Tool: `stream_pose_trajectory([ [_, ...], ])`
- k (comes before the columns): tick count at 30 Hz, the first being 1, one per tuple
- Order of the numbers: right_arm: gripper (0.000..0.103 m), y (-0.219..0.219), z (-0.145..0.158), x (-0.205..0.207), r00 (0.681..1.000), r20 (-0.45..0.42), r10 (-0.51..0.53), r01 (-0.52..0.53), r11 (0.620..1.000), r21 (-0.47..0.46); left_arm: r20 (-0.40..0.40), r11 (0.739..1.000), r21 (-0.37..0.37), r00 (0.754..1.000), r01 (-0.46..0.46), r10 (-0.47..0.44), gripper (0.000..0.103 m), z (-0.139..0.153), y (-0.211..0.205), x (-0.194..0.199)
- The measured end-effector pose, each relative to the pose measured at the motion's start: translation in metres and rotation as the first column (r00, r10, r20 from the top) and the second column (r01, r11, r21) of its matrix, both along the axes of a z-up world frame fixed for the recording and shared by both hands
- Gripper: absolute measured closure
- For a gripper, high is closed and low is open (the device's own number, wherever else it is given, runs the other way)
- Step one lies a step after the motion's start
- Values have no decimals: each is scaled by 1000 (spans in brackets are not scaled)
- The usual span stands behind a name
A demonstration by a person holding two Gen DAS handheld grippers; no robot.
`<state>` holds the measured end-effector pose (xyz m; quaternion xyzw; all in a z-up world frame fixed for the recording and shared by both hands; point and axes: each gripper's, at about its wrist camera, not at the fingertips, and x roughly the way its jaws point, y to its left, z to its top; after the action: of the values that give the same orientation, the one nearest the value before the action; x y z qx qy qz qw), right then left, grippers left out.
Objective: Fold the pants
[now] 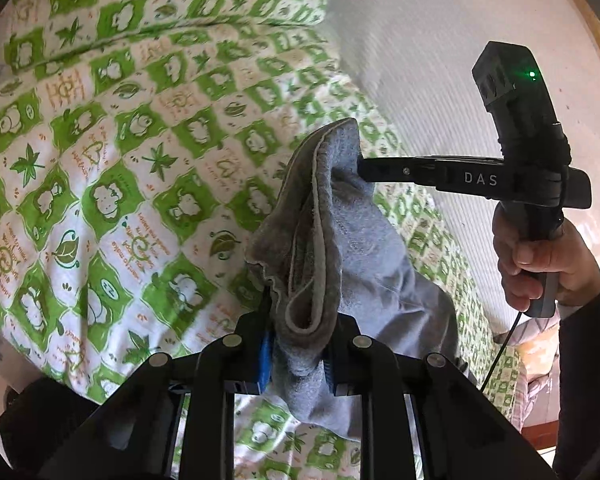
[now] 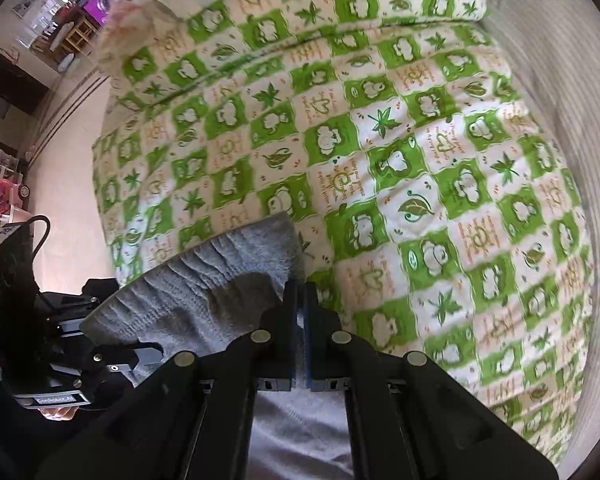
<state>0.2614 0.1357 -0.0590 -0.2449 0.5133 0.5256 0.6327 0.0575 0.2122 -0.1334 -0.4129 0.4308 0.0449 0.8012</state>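
Note:
Grey fleece pants (image 1: 340,240) hang in the air above a bed with a green and white patterned quilt (image 1: 120,160). My left gripper (image 1: 298,360) is shut on a bunched edge of the pants. My right gripper (image 1: 360,168) shows in the left wrist view, held by a hand, its tips shut on the far end of the same edge. In the right wrist view my right gripper (image 2: 300,300) is shut on the pants (image 2: 204,292), whose ribbed waistband stretches left to the left gripper (image 2: 148,354).
The quilt (image 2: 380,160) covers most of the bed. A pale ribbed sheet (image 1: 440,60) lies along the right side. The floor and cluttered furniture (image 2: 60,40) show at far left. A cable (image 1: 504,348) hangs from the right gripper's handle.

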Motion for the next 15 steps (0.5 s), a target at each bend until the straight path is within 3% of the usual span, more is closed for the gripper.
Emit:
stream_pose_trajectory([
  [4, 100, -4, 8, -1, 1000, 9, -5, 4, 1000, 19, 11, 1000, 19, 1000, 14, -14, 84, 9, -9, -2],
  [15, 100, -71, 34, -8, 995, 23, -99, 96, 991, 91, 64, 992, 76, 992, 102, -107, 84, 37, -49, 9],
])
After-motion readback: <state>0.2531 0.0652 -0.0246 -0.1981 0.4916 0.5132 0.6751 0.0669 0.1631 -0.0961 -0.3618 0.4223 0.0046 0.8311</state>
